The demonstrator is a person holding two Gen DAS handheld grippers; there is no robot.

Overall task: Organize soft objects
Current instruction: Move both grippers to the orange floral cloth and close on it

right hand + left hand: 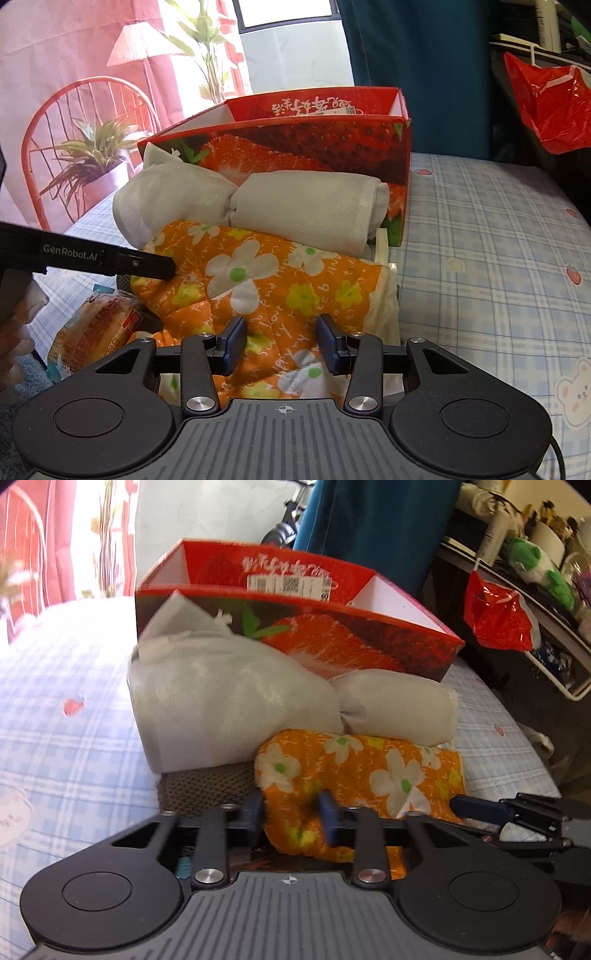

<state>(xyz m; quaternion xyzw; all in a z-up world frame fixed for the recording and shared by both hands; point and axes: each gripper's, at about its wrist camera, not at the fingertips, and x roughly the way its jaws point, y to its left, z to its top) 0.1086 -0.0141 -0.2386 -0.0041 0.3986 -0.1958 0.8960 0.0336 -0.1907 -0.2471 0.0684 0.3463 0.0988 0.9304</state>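
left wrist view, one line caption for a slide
Left gripper pinching the orange floral cloth in front of the strawberry box on the bed.

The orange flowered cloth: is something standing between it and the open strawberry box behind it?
Yes. Two rolled white bundles lie side by side between the orange flowered cloth and the front wall of the strawberry box, leaning against that wall. The cloth would have to be lifted over them and the wall; the box's top is open.

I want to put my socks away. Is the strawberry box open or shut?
Open. The strawberry box has no lid on top, and its white inner walls show from above in both views.
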